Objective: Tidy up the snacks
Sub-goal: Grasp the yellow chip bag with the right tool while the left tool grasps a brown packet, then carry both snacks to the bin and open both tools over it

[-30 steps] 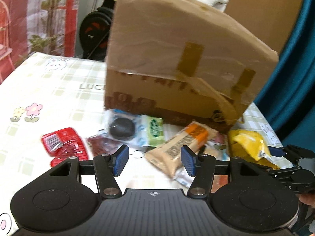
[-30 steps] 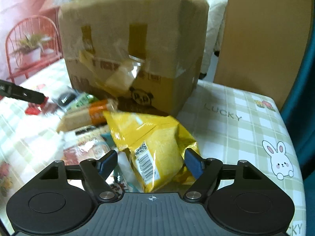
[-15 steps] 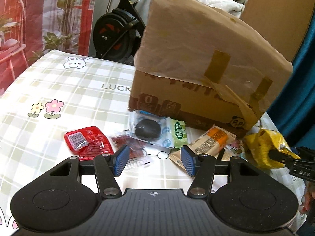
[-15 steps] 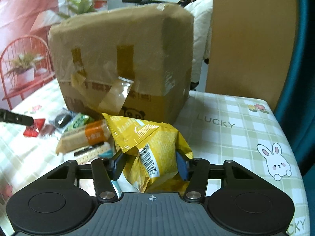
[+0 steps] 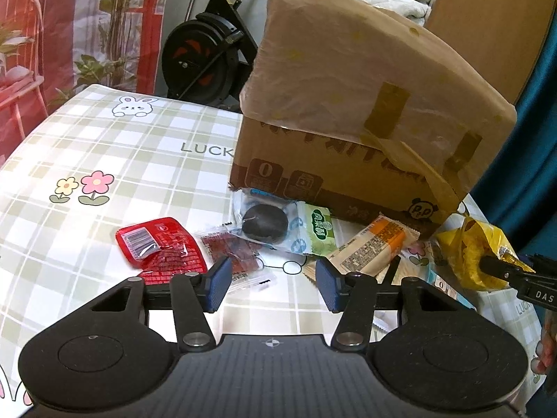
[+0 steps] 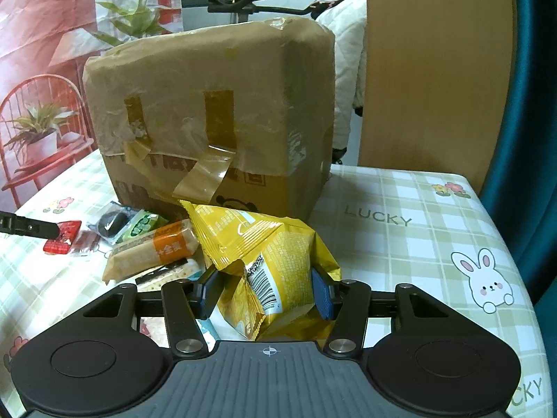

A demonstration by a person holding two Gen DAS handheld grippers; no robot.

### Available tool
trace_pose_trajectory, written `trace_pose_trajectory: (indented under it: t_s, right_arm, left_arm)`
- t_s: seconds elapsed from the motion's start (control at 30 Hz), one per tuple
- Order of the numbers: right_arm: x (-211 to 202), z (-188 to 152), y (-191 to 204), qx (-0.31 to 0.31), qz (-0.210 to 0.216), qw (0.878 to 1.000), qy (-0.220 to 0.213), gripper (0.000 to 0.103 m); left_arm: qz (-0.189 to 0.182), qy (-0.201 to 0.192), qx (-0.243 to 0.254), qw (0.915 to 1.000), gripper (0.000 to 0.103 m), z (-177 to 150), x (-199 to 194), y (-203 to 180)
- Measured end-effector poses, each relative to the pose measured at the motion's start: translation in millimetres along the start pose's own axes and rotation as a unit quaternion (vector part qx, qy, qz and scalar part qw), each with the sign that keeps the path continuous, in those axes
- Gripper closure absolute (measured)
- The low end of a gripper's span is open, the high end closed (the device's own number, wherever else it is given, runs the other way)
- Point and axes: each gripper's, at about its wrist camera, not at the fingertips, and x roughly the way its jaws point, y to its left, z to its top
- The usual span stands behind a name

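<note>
Right tool [image 6: 266,294]: nearest in its own view, clenched on the yellow snack bag [image 6: 268,254], one blue pad against each side of the bag's near end; the bag looks crumpled where it is pinched, and I cannot tell whether it is lifted off the counter [image 6: 410,244] or resting on it.
Left tool [image 5: 273,284]: released, its blue pads standing apart with nothing between them, hovering over the near part of the counter in front of the loose snacks.
Near snacks: a red packet [image 5: 158,247] at the left, with a small dark-red packet [image 5: 231,257] just right of it.
Middle snacks: a clear wrapper holding a dark round cake [image 5: 266,223], a green-labelled packet [image 5: 318,231] touching it, and an orange-and-tan cracker pack [image 5: 374,249] to the right, partly over other flat packets.
Far: a taped cardboard box [image 5: 348,111] stands behind the snacks, its flaps closed and covered in tape.
Progress: early, as I judge it. Only the yellow bag is in hand, and at least five other snacks lie scattered in front of the box.
Left to do: place the yellow bag, then gather the rest; where the snacks belong is not shown.
</note>
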Motion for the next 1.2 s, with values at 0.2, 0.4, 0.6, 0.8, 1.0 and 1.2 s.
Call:
trace_pose_trajectory:
  t_s: [0.2,0.4,0.6,0.8,1.0,1.2]
  right_arm:
    - [-5,-2,-8,0.013,-0.008,1.000,-0.004,0.053]
    - [-6,-6,-13,0.024,-0.007,1.000,-0.005,0.053]
    - [-5,-8,-10,0.027,-0.004,1.000,-0.006,0.053]
    - [-5,-9,-10,0.027,-0.003,1.000,-0.003,0.053]
    - [-6,-10,-9,0.029,-0.004,1.000,-0.004,0.053]
    - [-7,-12,-9,0.030,-0.005,1.000,-0.003,0.053]
  left_arm:
    - [-0.009,0.007,0.014,0.9998,0.052,-2,8,-9]
    - [0.028,0.013,0.005,0.9995,0.060,2,26,0]
    - [0.077,0.022,0.015,0.9967,0.059,3,49,9]
    - [0.090,0.027,0.016,0.9954,0.044,6,60,7]
    - [0.127,0.018,0.056,0.9901,0.044,0,65,-8]
    - [0.117,0.023,0.065,0.9908,0.063,-7,47,-16]
